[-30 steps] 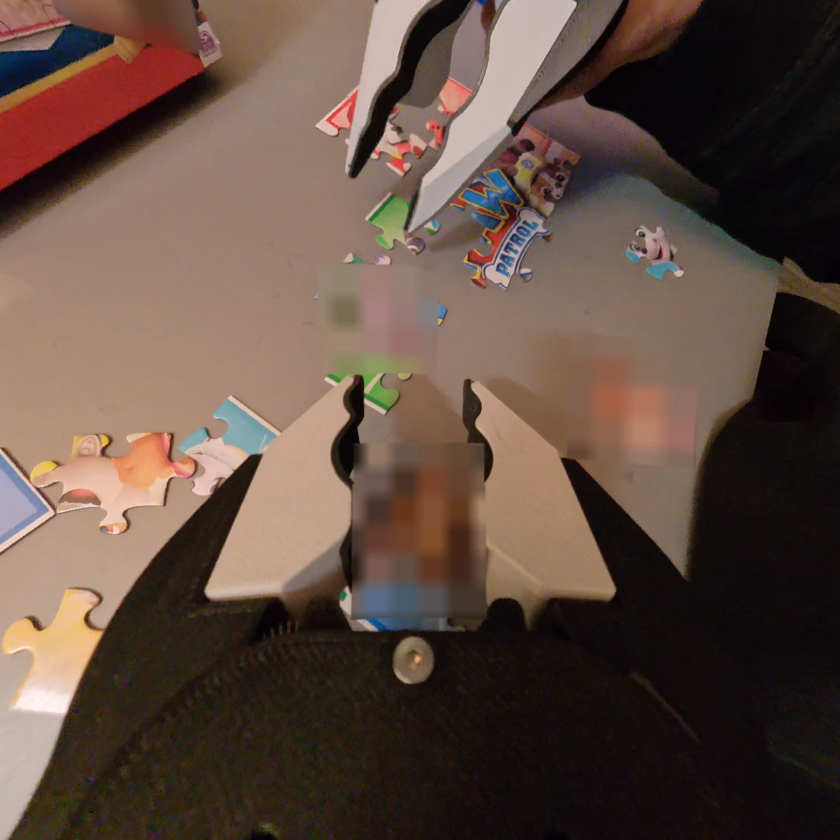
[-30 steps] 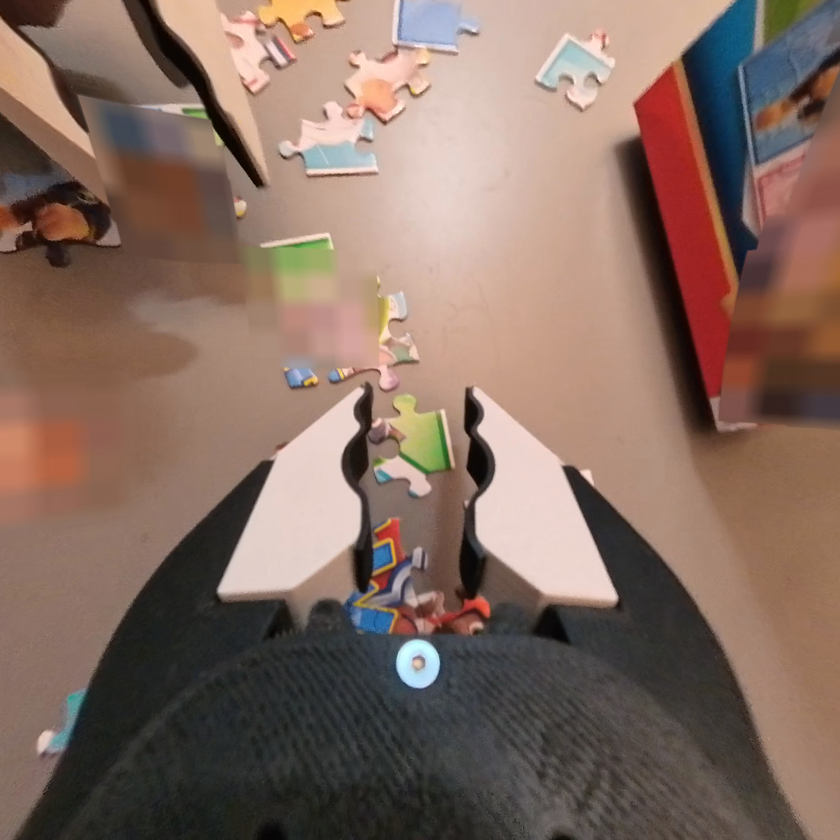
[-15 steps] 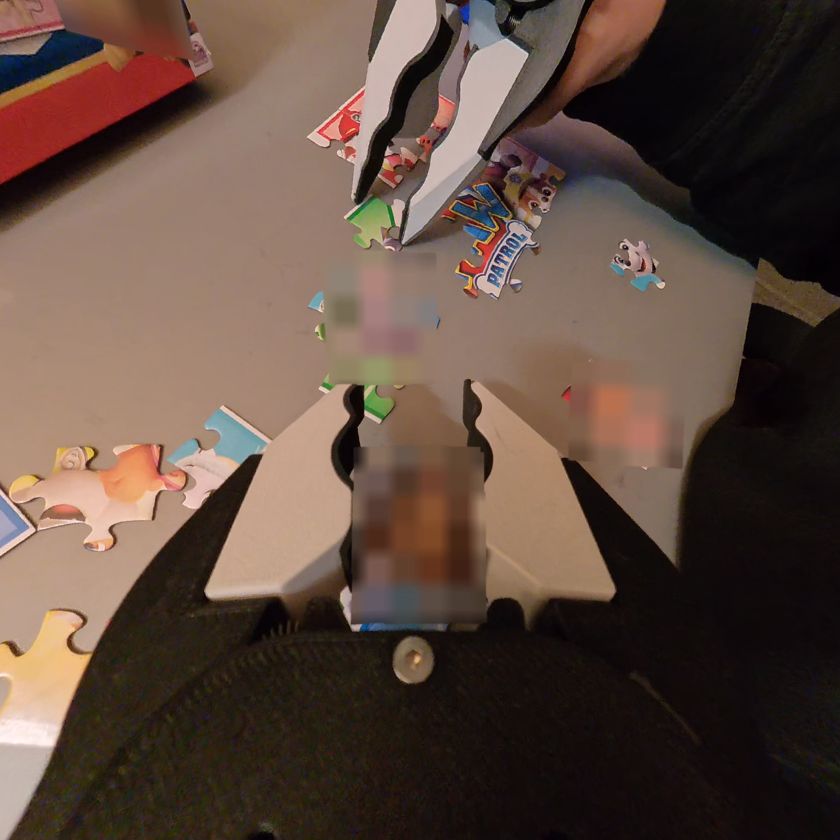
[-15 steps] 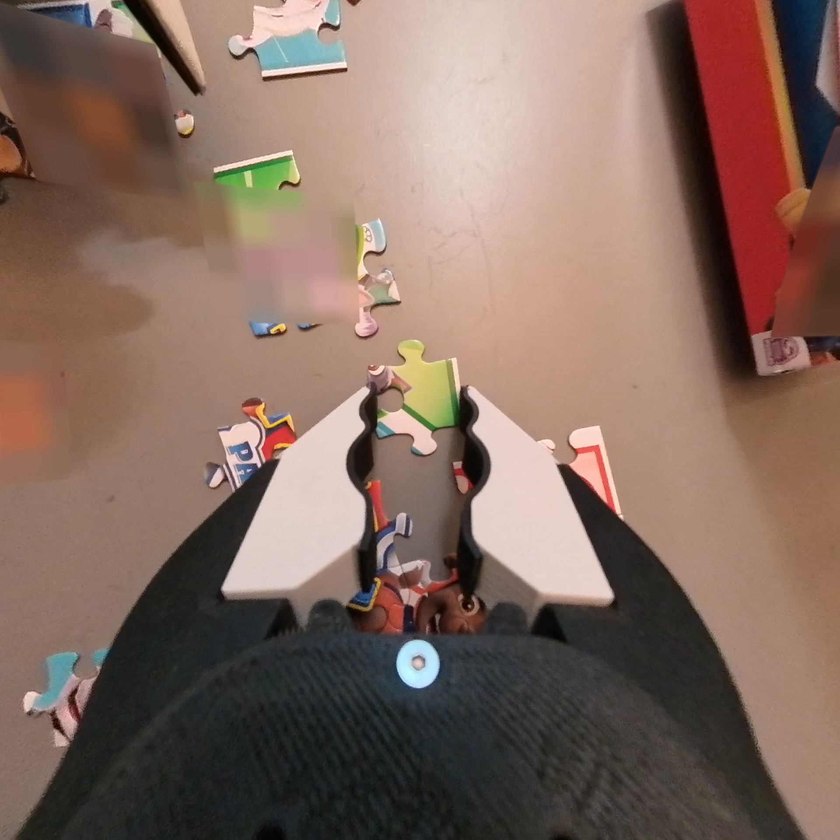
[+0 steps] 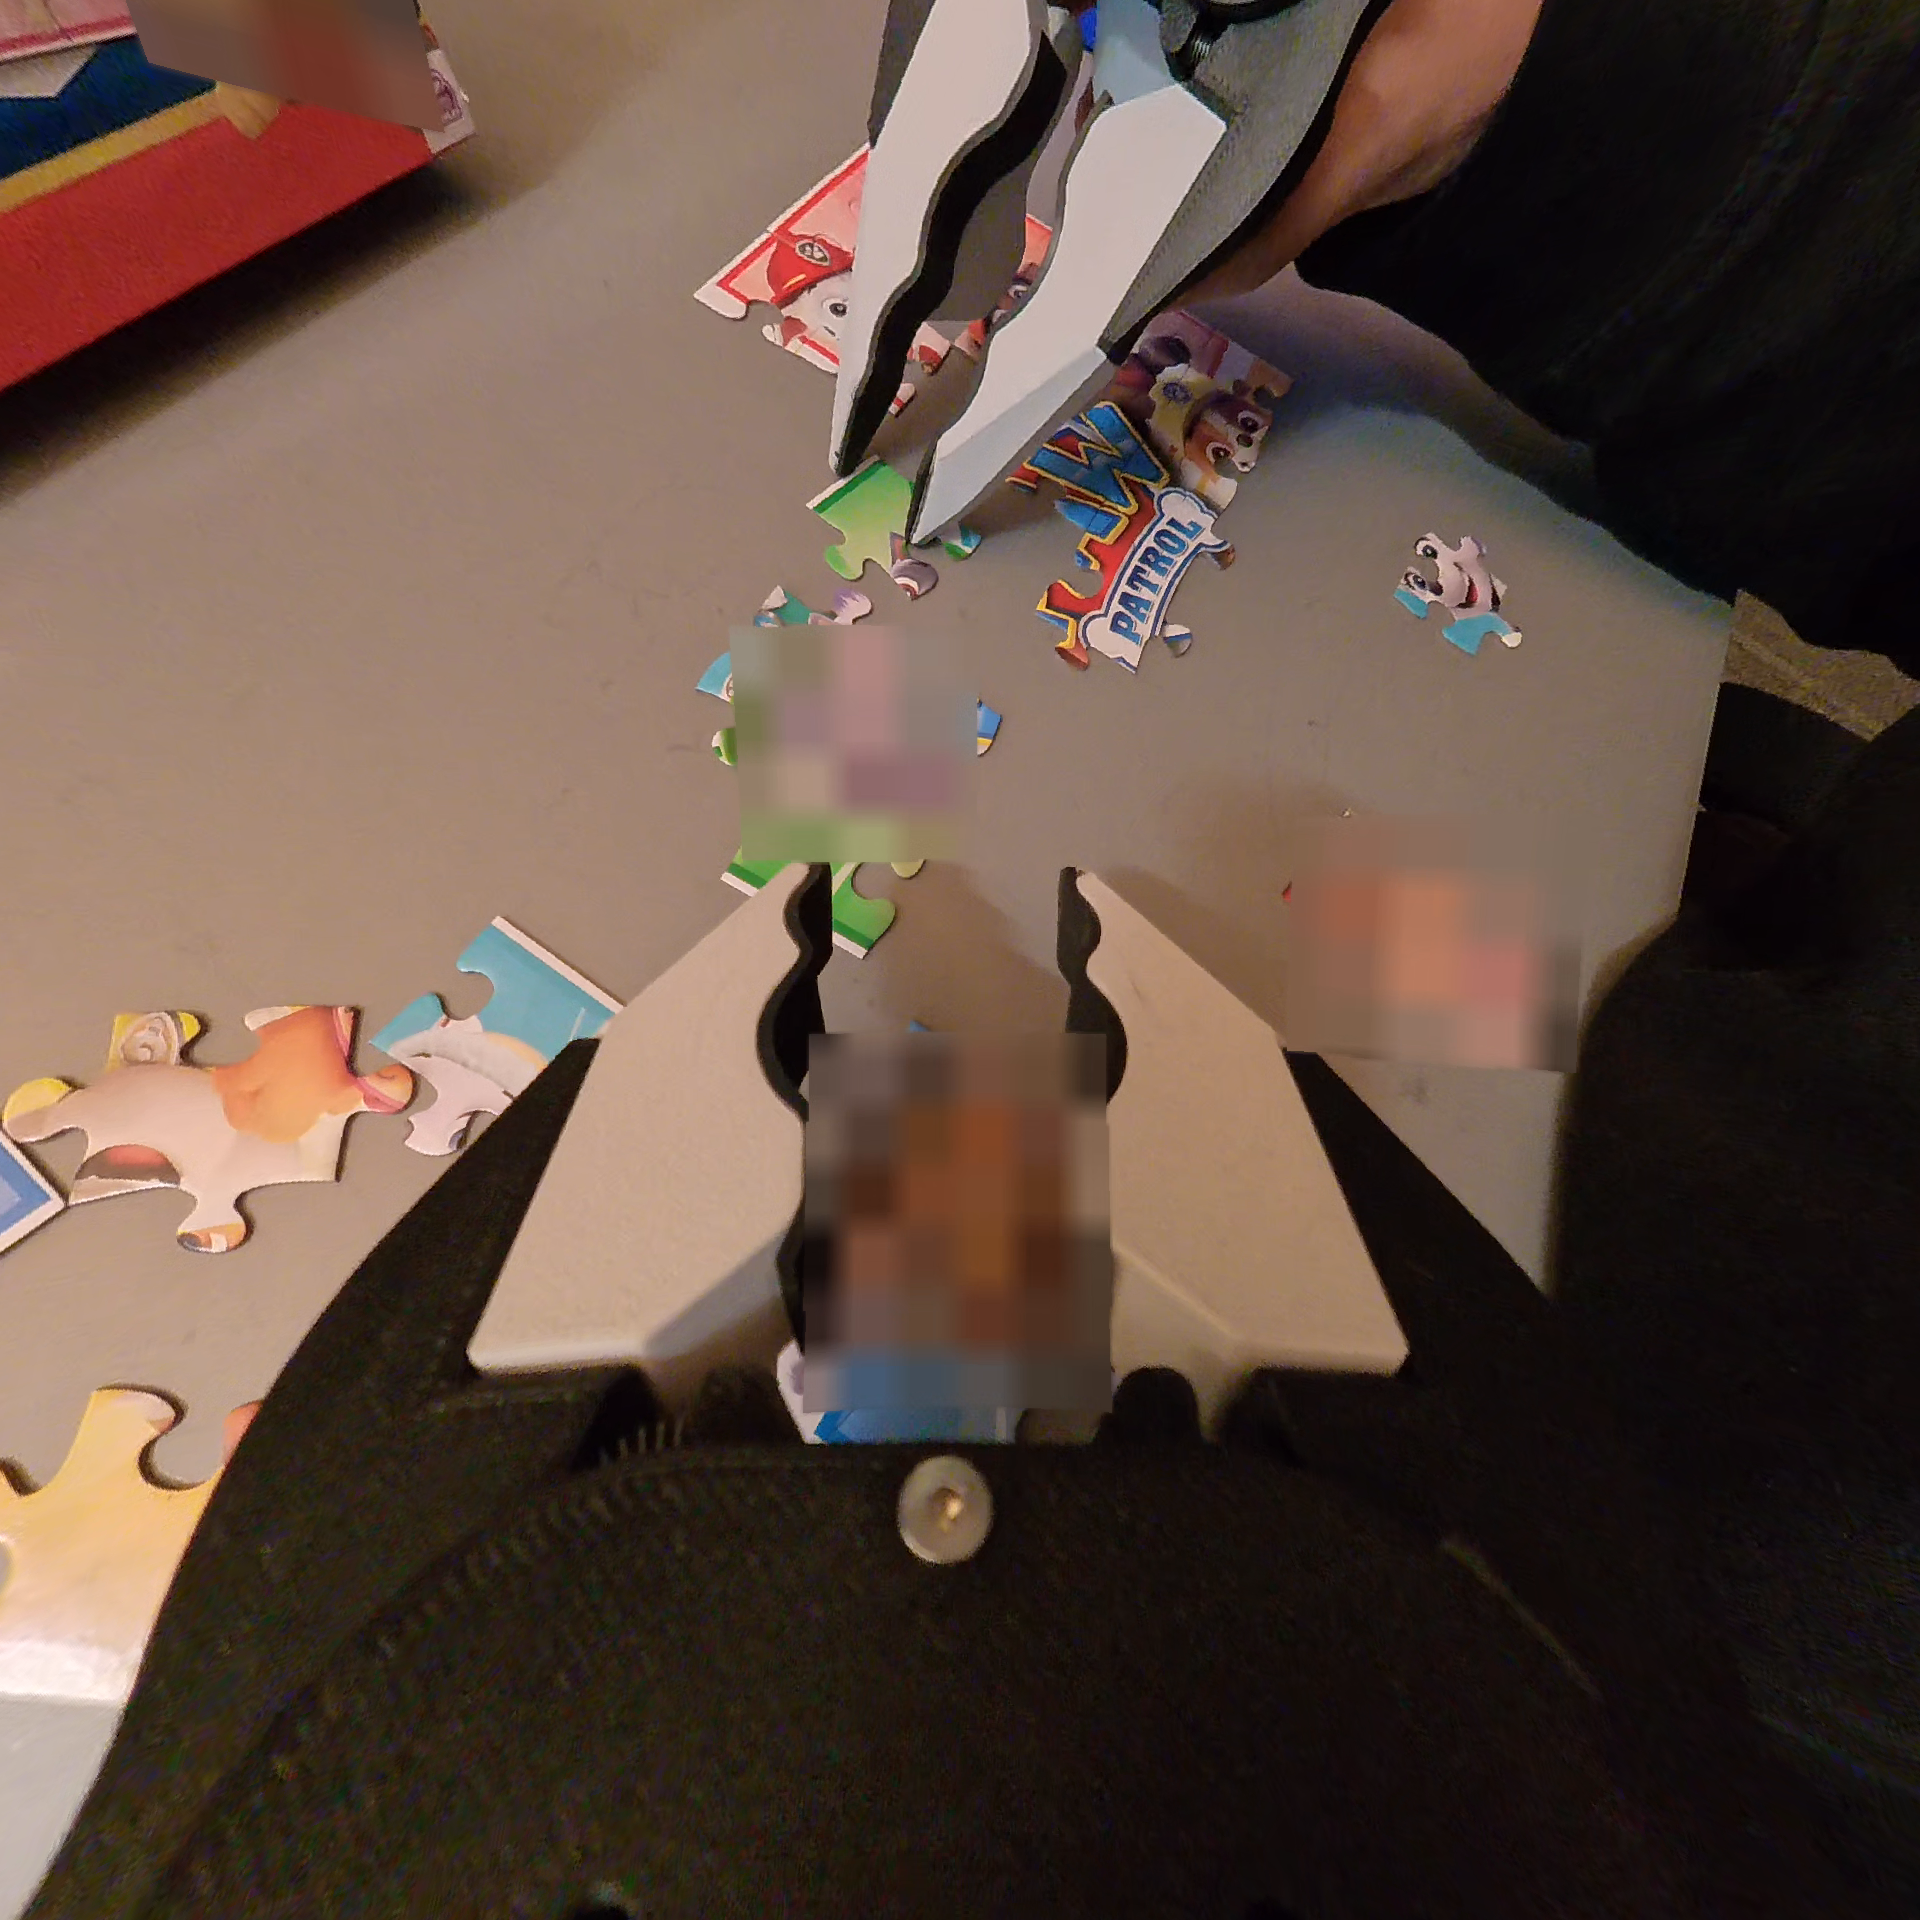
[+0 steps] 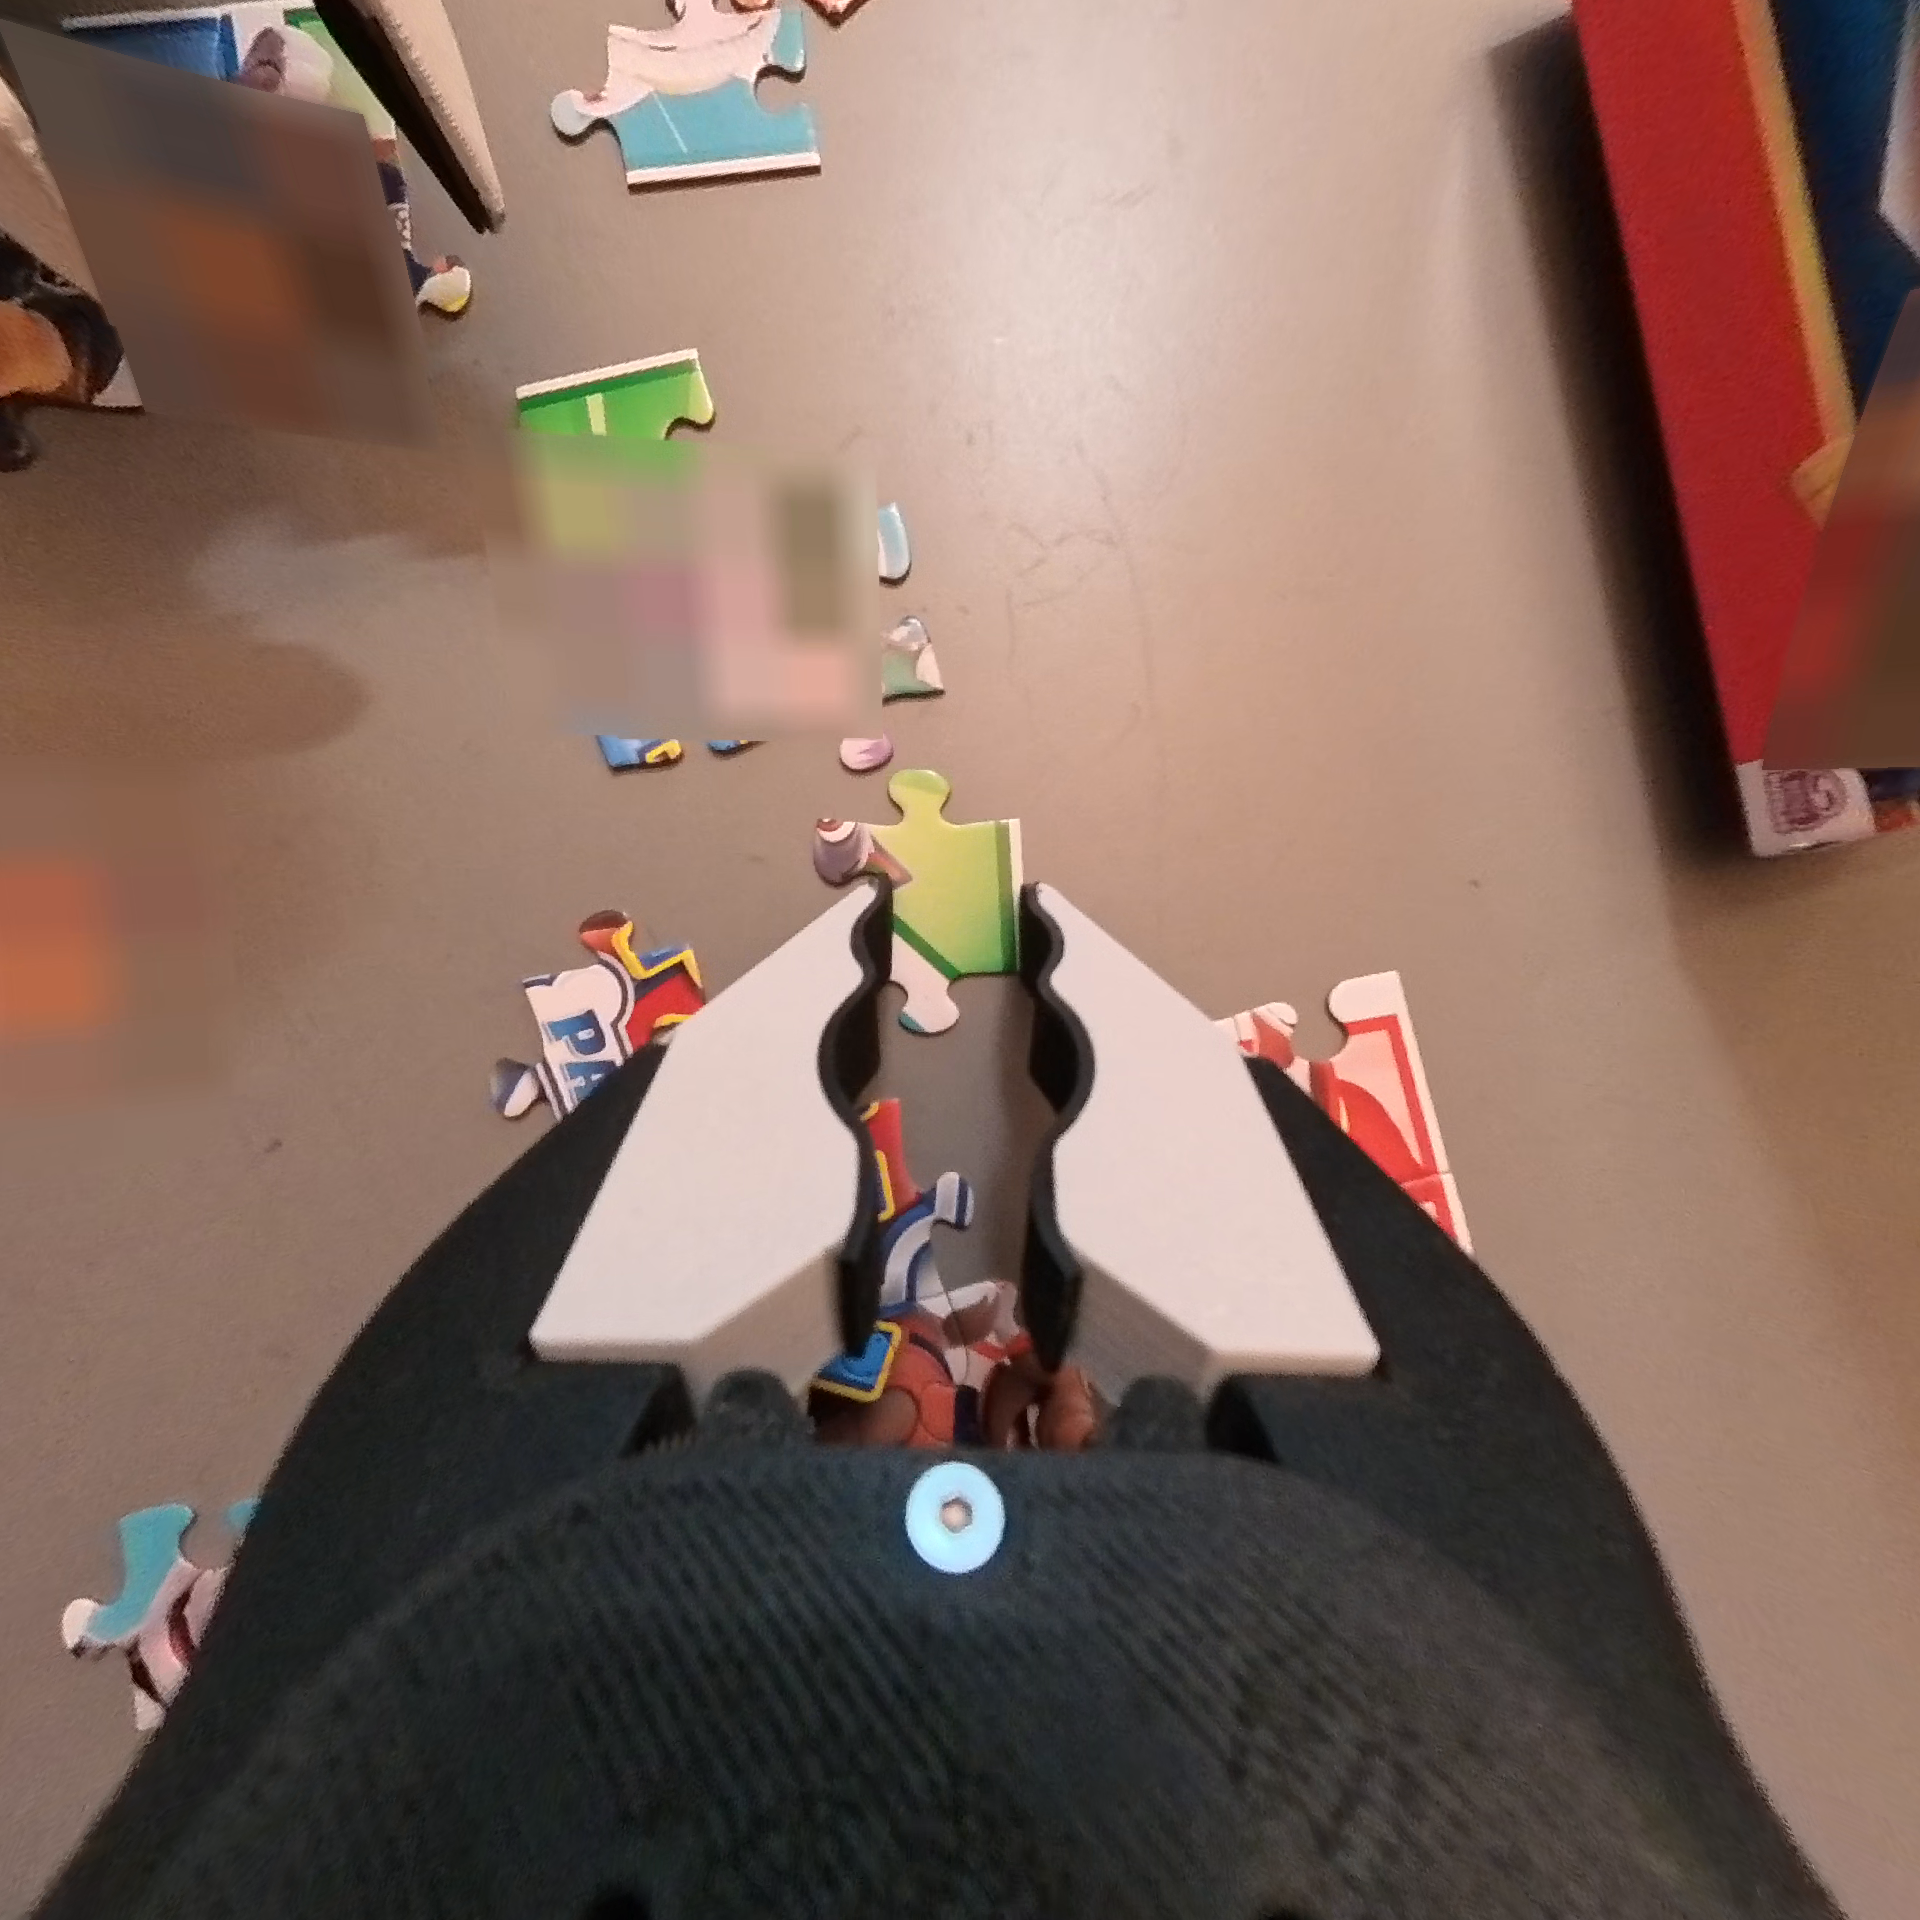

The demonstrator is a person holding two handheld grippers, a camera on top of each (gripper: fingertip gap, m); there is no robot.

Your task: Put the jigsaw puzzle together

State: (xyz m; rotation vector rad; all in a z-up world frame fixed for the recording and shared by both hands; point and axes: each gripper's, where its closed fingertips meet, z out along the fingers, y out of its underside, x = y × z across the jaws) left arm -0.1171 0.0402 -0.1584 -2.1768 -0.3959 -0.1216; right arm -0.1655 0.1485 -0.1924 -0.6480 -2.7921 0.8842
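The right gripper (image 6: 954,899) is clamped on a green puzzle piece (image 6: 951,883) lying on the grey table (image 6: 1195,520), both pads pressed against its edges. The left gripper (image 5: 943,883) holds a blurred-over piece deep between its jaws; whether they pinch it I cannot tell. A red box (image 6: 1704,364) stands far right.

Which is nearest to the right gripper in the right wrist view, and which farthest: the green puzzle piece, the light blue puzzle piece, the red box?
1. Green puzzle piece: between the fingertips of the right gripper.
2. Red box: far right.
3. Light blue puzzle piece: top, slightly left.
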